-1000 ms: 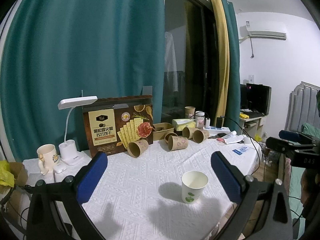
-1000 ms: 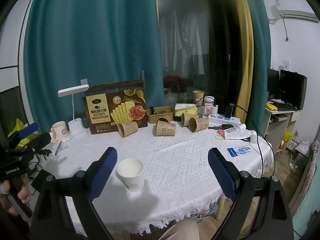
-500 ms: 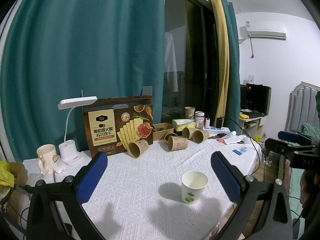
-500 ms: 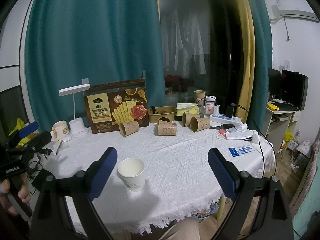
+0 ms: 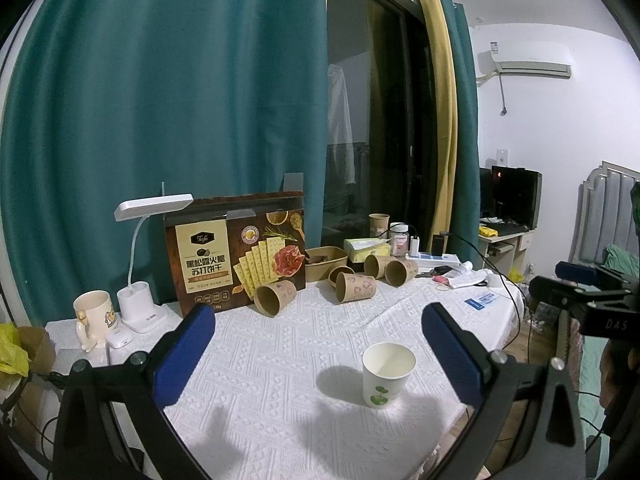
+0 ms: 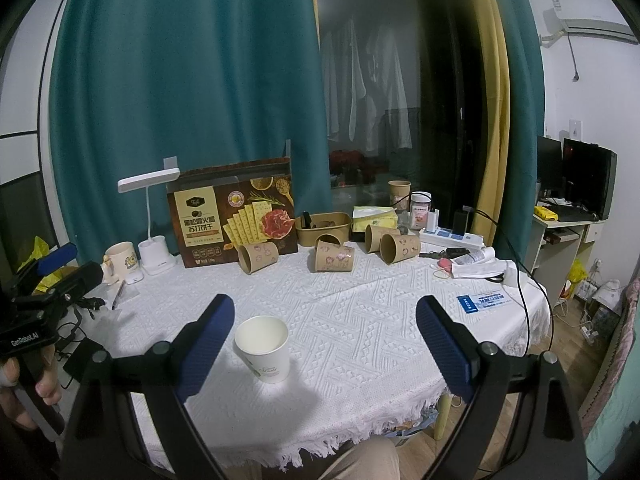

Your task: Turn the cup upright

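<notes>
White paper cup (image 5: 387, 374) stands upright on the table's (image 5: 280, 360) lace cloth, near its front edge. My left hand-held gripper (image 5: 318, 356) and right hand-held gripper (image 6: 324, 344) hover around it, both spread wide, holding nothing.

Your left gripper (image 5: 318, 354) and right gripper (image 6: 324, 344) both hang above the table, jaws spread wide, gripping nothing.
</notes>
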Tool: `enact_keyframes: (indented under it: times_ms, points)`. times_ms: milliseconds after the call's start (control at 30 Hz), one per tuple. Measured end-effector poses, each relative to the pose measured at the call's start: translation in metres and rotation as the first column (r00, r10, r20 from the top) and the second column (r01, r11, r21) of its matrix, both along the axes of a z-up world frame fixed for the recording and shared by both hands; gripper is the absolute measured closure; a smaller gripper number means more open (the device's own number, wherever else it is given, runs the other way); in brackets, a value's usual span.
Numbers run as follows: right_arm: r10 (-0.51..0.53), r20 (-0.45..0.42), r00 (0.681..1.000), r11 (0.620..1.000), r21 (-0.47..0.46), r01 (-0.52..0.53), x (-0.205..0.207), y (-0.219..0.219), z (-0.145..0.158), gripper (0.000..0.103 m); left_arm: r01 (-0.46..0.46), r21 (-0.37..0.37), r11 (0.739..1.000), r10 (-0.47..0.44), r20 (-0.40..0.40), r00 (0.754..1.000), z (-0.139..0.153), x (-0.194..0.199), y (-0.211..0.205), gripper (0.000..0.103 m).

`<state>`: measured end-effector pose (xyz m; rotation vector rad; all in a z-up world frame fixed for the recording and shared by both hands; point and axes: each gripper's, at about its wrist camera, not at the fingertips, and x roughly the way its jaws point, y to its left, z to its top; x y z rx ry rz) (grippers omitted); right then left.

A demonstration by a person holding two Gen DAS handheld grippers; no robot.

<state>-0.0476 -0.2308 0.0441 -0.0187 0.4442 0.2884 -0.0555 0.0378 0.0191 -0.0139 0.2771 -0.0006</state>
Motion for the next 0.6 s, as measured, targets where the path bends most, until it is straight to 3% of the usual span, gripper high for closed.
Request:
enact_keyframes:
  times_ms: [600]
  points:
    - [0.001, 0.000, 1.000, 1.000, 0.000, -0.001, 0.0003, -0.0002, 0.0002, 0.012, -0.001, -0.001, 1.000, 0.001, 0.001, 1.000, -0.0003, -0.0005, -0.0008, 0.000]
